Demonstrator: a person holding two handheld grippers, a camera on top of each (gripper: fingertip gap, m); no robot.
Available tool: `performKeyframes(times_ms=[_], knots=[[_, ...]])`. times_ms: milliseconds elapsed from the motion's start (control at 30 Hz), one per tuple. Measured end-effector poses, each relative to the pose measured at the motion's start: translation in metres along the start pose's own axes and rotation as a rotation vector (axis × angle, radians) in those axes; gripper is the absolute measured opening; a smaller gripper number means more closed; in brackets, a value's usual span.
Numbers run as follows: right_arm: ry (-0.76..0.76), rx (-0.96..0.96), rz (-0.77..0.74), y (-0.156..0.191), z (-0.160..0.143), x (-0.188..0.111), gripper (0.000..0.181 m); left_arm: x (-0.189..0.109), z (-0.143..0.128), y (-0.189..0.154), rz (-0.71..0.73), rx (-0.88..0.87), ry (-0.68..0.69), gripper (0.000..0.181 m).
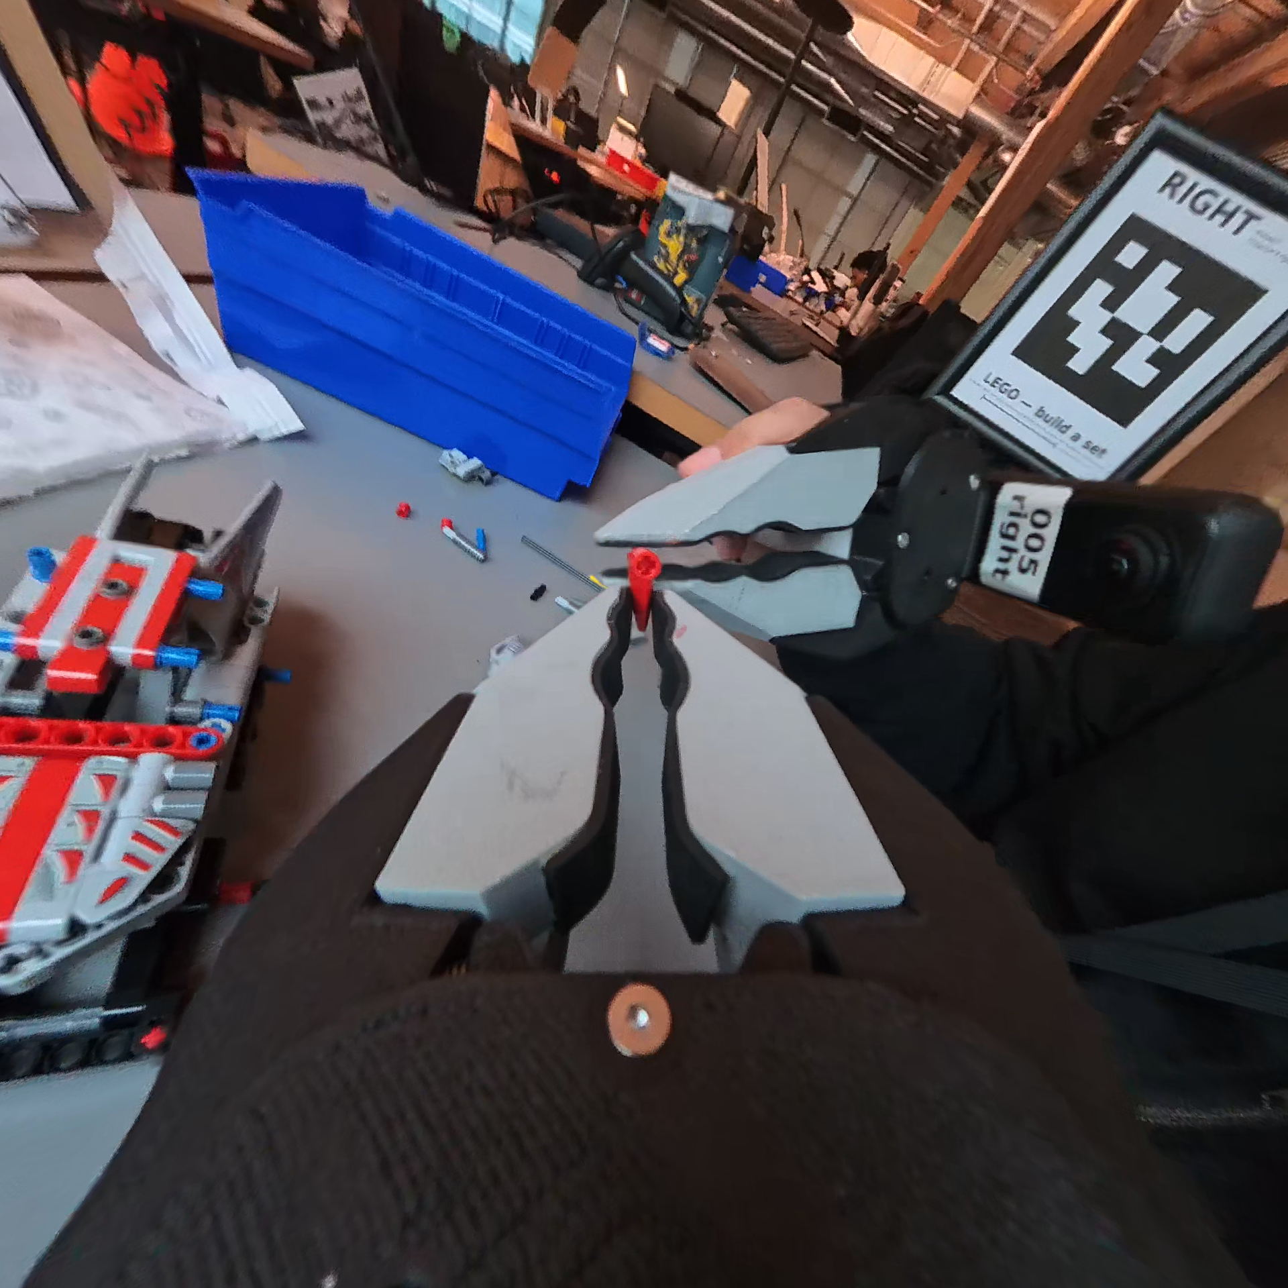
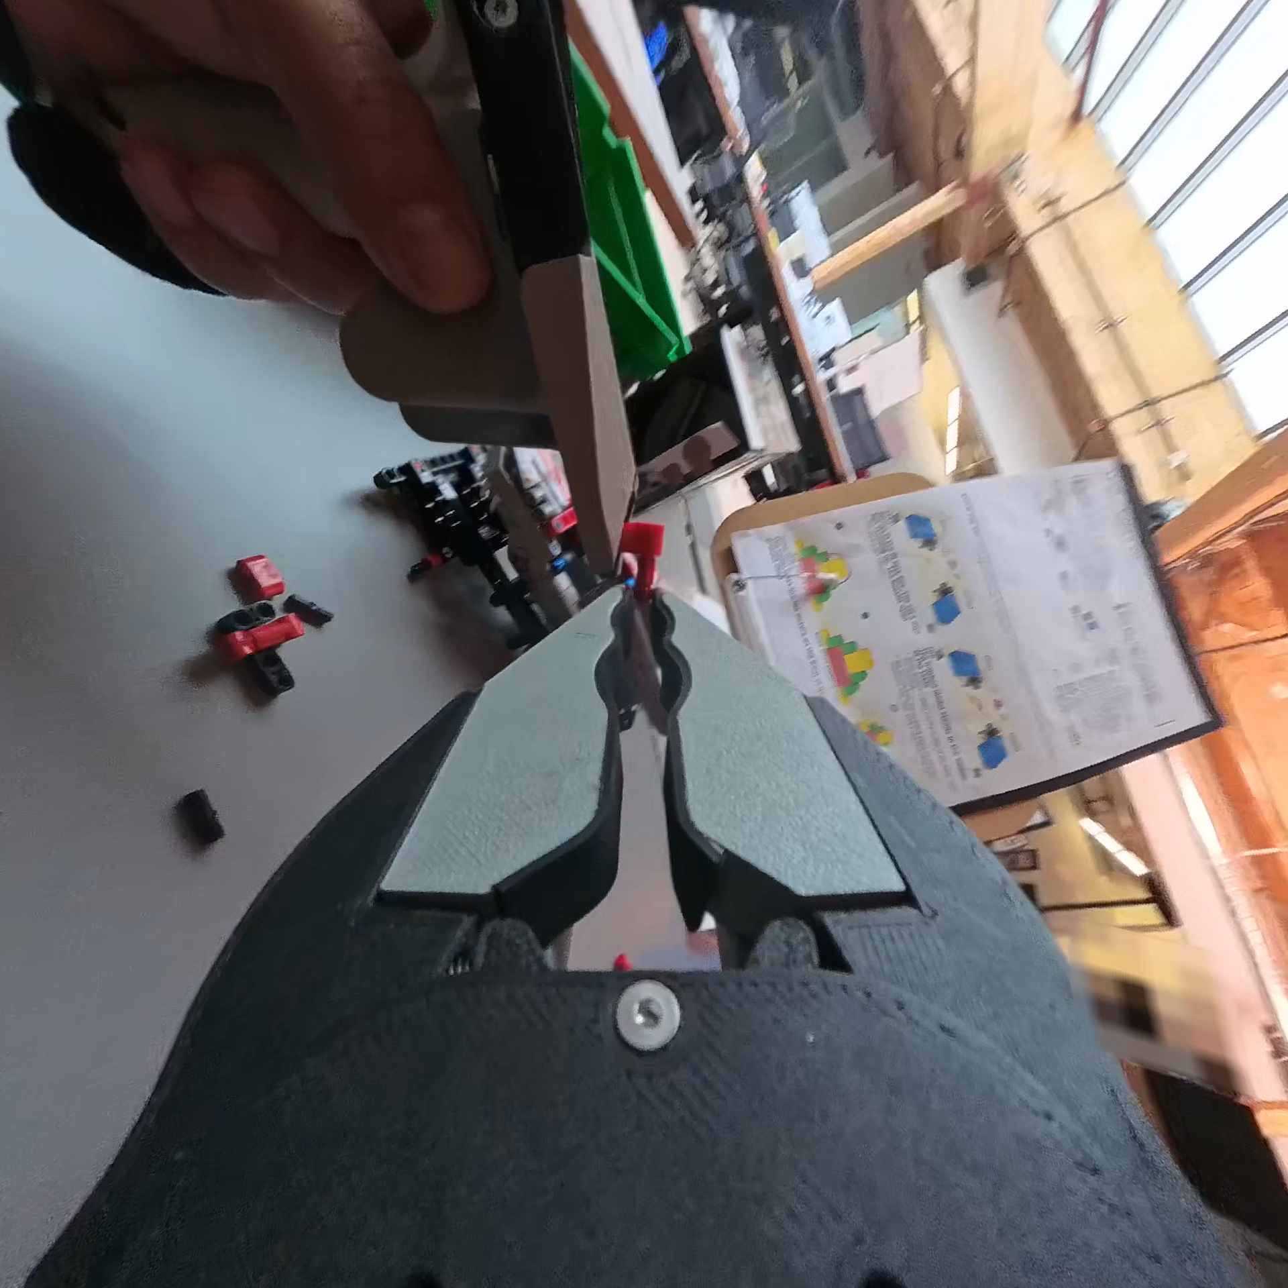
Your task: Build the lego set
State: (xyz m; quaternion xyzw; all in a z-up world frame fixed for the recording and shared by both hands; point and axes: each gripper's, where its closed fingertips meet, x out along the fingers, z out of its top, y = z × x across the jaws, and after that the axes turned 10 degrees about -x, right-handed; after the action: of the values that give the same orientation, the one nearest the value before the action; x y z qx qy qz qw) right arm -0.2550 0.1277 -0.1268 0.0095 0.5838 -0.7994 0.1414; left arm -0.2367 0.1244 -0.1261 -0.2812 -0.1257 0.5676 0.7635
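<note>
My left gripper is shut on a small red Lego pin and holds it above the grey table. My right gripper comes in from the right, and its tips are closed around the pin's head. In the right wrist view the right gripper pinches the red pin, and the left gripper's fingers come down from above onto it. The part-built red, grey and black Lego vehicle stands at the left; it also shows in the right wrist view.
A blue bin lies beyond several loose pins. White instruction sheets lie at far left. A framed marker sign stands on the right. Red and black loose pieces, an instruction board and a green bin show too. My two grippers' fingertips are within a few centimetres of each other.
</note>
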Motion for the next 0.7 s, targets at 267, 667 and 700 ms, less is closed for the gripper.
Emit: performKeyframes(times_ms=[267,667,700], knots=[[-0.204,-0.197,-0.276,-0.028,0.035,-0.037,0.013,-0.028,0.023,-0.009,-0.014,0.002,-0.033,0.004],[-0.178,-0.169,-0.238,-0.023,0.029,-0.033,0.018,-0.016,0.005,-0.03,-0.075,0.026,0.084,0.004],[-0.176,-0.174,-0.239,-0.022,0.03,-0.033,0.018,-0.014,0.003,-0.03,-0.071,0.029,0.09,0.004]])
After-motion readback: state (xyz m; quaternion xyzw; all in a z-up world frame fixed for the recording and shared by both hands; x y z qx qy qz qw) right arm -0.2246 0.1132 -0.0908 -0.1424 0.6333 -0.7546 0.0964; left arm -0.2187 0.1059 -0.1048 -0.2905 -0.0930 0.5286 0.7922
